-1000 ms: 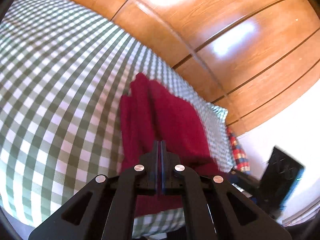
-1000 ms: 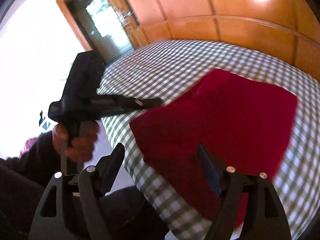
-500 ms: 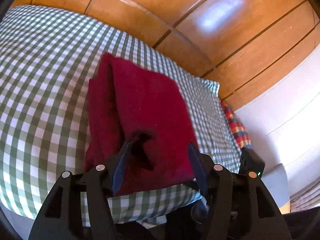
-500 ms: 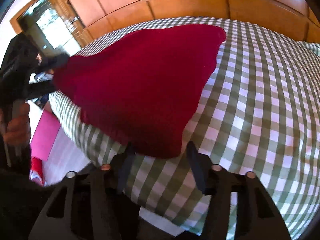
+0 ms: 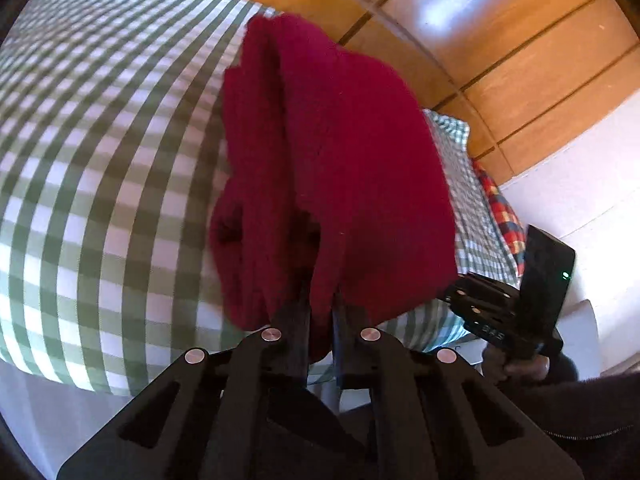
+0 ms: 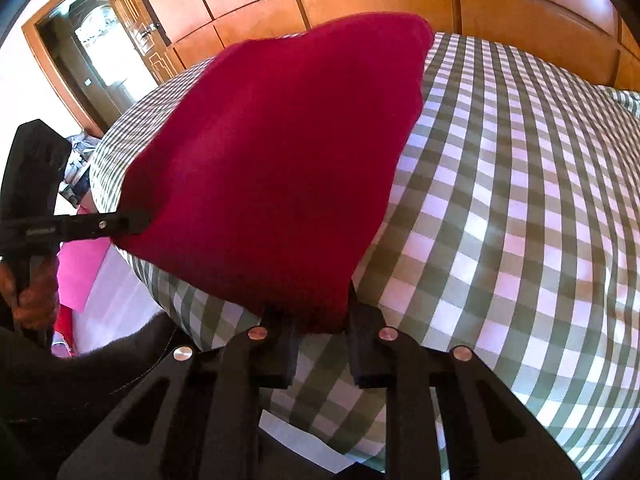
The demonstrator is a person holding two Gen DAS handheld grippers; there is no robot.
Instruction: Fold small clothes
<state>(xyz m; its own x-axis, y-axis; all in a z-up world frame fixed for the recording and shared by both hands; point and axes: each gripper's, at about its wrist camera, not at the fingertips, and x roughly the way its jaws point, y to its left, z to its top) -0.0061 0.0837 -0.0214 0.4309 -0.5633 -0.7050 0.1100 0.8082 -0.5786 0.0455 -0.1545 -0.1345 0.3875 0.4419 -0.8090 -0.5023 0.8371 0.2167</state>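
A dark red garment [image 5: 340, 168] lies partly folded on the green-and-white checked bed [image 5: 100, 140]; its near edge is lifted off the cover. My left gripper [image 5: 320, 320] is shut on one near corner of it. In the right wrist view the red garment [image 6: 280, 152] fills the middle, and my right gripper [image 6: 320, 320] is shut on its other near corner. The left gripper [image 6: 132, 222] shows there at the left, pinching the garment's edge. The right gripper's black body [image 5: 512, 312] shows at the right of the left wrist view.
A wooden panelled headboard wall [image 5: 480, 40] stands behind the bed. A checked pillow [image 5: 452, 132] and a red plaid cloth [image 5: 504, 216] lie at the far right. A doorway [image 6: 92, 48] opens at the left, with a pink thing [image 6: 80, 272] on the floor below.
Both grippers, open half a second ago around the garment's near edge, have closed on it and lifted that edge. A second ago the left gripper was shut and the right was open farther back.
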